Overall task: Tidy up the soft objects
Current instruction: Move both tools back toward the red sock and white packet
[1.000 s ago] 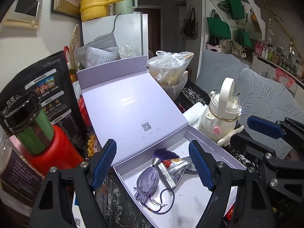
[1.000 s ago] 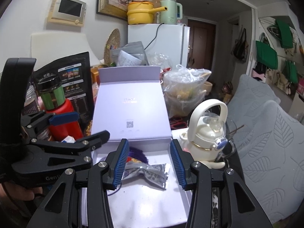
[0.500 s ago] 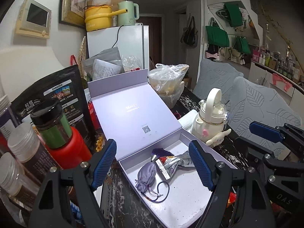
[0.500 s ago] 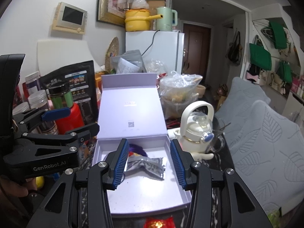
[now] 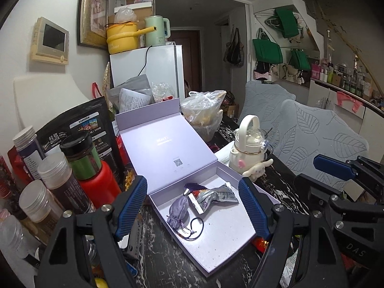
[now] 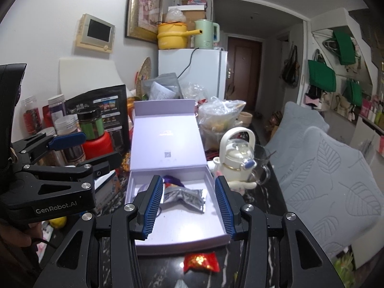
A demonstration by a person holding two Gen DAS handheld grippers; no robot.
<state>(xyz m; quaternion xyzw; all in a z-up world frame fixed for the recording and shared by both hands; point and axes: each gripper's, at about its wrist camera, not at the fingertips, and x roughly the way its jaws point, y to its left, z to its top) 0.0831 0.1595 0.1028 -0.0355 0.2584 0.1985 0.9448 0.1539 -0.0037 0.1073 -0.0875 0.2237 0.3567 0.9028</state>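
Note:
An open lilac box (image 5: pixel 225 247) lies on the dark marble table, its lid (image 5: pixel 165 151) standing up behind. Inside lie a lilac drawstring pouch (image 5: pixel 178 211), a silver foil sachet (image 5: pixel 217 195) and a purple tassel (image 5: pixel 193 186). My left gripper (image 5: pixel 193 207) is open and empty, held above the box's near left. My right gripper (image 6: pixel 189 205) is open and empty above the box's (image 6: pixel 184 235) front, with the sachet (image 6: pixel 184 196) seen between its fingers. A small red packet (image 6: pixel 201 261) lies on the table just in front of the box.
Jars and a red bottle (image 5: pixel 96 180) crowd the left, beside a black bag (image 5: pixel 79 124). A cream kettle-shaped bottle (image 5: pixel 248 151) with a plush toy (image 5: pixel 258 168) stands right of the box. A plastic bag (image 5: pixel 204 112) sits behind. Grey cushioned chairs (image 6: pixel 324 168) are on the right.
Both grippers have drawn back and risen away from the box, so more of the box and table shows. The items in the box have not moved. Both stay open.

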